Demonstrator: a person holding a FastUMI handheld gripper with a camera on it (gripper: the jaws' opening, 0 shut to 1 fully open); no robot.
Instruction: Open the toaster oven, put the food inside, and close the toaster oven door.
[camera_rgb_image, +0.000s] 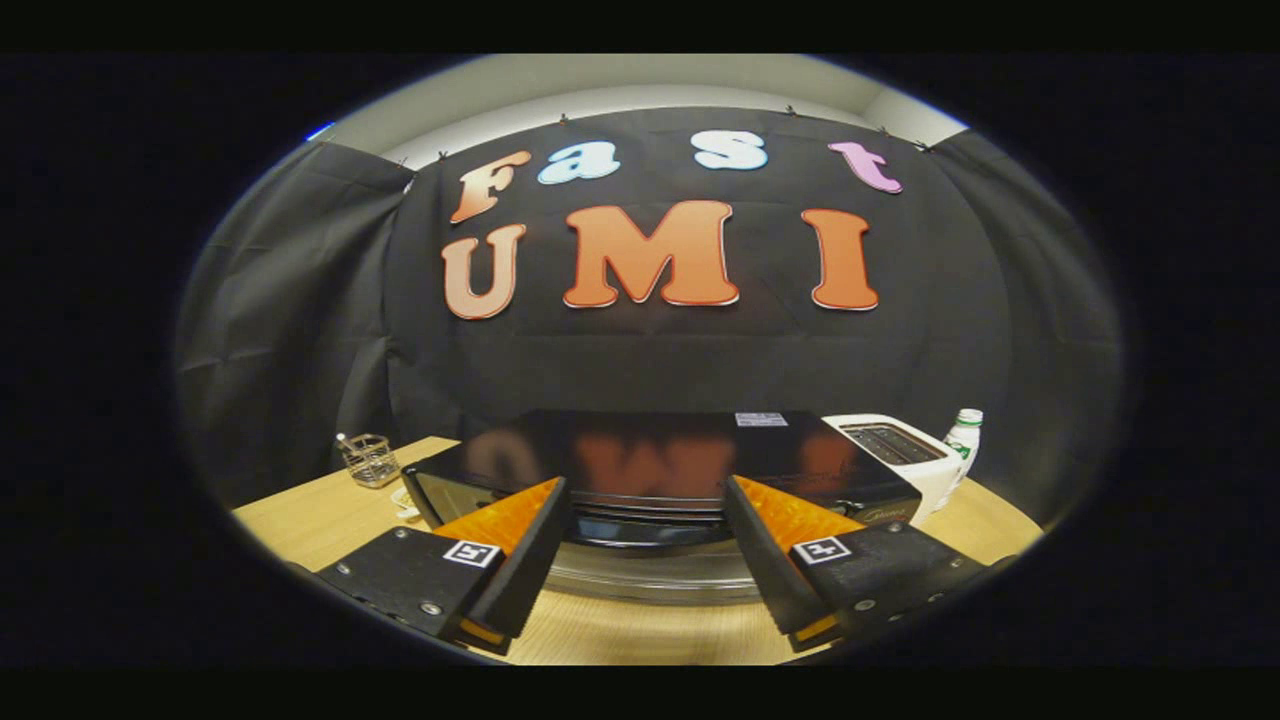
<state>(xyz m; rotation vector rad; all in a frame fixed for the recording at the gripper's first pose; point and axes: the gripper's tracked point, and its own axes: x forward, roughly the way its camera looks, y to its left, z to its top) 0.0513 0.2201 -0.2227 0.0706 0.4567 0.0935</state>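
A black toaster oven with a glossy top stands on the wooden table, just ahead of my fingers. Its front face curves below the top, with a silvery band or handle showing between the fingers. My gripper is open, its two fingers spread wide in front of the oven's upper front edge, with nothing between them. Whether the oven door is open or shut is hard to tell from this angle. No food is seen.
A white slot toaster stands right of the oven, with a small white bottle beside it. A glass cup with a spoon sits on the table to the left. Black cloth walls close the booth behind.
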